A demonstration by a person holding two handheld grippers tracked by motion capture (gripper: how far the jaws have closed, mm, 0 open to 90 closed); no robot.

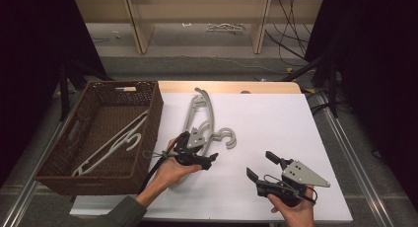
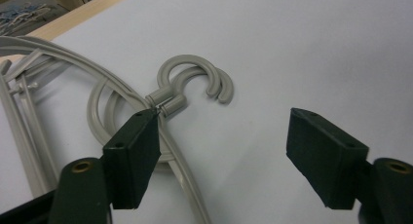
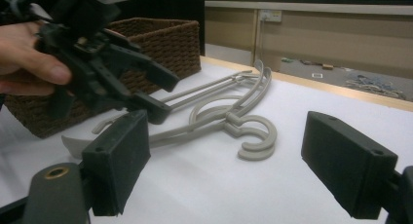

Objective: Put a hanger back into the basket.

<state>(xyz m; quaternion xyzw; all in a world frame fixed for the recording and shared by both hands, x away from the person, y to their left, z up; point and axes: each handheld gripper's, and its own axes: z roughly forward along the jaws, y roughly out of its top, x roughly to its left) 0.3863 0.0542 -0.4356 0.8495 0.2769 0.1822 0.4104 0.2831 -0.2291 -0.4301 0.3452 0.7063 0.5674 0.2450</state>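
Two grey plastic coat hangers (image 1: 202, 119) lie stacked on the white tabletop (image 1: 276, 138) just beside the wicker basket (image 1: 148, 133), their hooks (image 2: 204, 80) side by side and pointing toward the open middle of the sheet. A white hanger (image 1: 116, 144) already lies inside the basket, so the work looks like clearing hangers into it, with this pair next.

The left gripper (image 1: 197, 155) hovers right over the hangers near the hook necks, its jaws spread wide and holding nothing; one jaw sits above the hanger's arm. The next move probably calls for lowering and closing on a single hanger without dragging its twin.

The right gripper (image 1: 266, 172) waits well apart, jaws also spread and empty.

No brand, label or writing can be read anywhere.
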